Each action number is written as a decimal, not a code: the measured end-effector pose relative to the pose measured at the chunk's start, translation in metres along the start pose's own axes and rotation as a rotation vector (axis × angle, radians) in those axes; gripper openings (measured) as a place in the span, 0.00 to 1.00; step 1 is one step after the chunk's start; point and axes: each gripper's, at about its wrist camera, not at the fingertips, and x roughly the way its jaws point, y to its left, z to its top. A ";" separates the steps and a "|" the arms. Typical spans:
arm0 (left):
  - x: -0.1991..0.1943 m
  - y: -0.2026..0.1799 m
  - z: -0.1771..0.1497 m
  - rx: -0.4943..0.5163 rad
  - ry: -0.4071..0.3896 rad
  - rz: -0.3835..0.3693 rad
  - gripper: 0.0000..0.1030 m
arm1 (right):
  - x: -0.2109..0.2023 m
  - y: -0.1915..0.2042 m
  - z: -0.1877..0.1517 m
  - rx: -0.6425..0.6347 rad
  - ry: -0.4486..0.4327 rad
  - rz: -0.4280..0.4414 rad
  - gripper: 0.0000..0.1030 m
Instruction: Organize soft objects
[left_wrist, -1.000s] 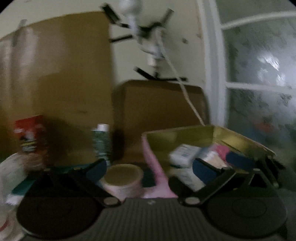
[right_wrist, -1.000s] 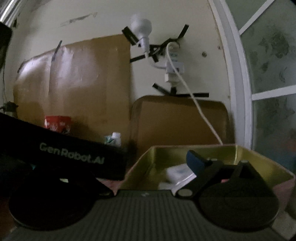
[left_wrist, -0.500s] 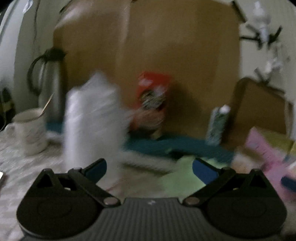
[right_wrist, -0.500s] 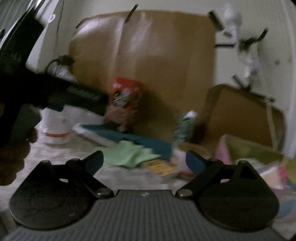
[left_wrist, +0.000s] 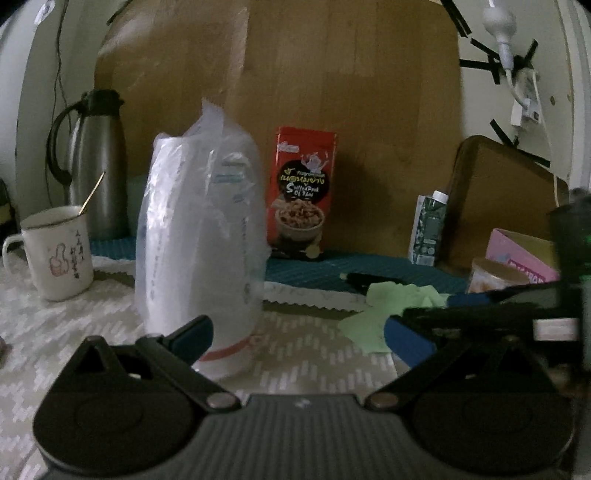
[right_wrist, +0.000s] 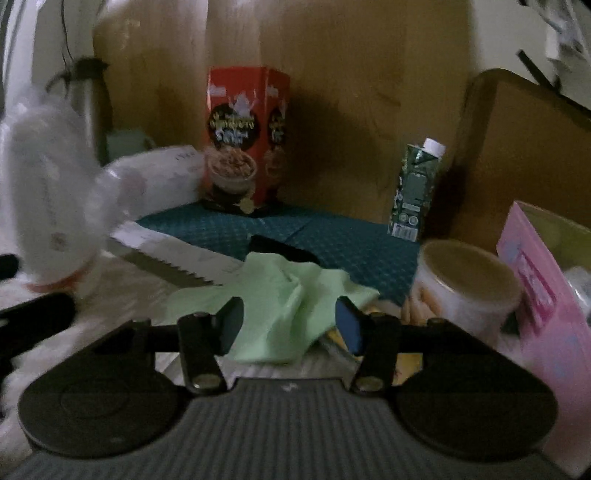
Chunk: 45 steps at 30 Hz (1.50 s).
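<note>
Green cloth (right_wrist: 280, 306): crumpled, lying on table | right gripper (right_wrist: 290, 325): closing around it, pads clear | left gripper (left_wrist: 299, 338): agape, empty

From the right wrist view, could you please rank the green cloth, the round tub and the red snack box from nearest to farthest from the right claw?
1. Green cloth: lies between the closing fingers of the right claw, not yet pinched.
2. Round tub: just to the right, beside the pink box.
3. Red snack box: far back left, against the cardboard.
</note>
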 end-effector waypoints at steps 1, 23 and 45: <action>0.001 0.003 0.001 -0.014 0.006 -0.006 0.99 | 0.009 0.000 0.003 -0.003 0.020 -0.008 0.55; -0.002 0.013 -0.006 -0.116 0.155 -0.192 0.90 | -0.144 0.010 -0.088 -0.012 0.059 0.198 0.09; -0.030 -0.062 -0.023 -0.068 0.385 -0.482 0.34 | -0.139 -0.001 -0.093 0.055 -0.032 0.216 0.13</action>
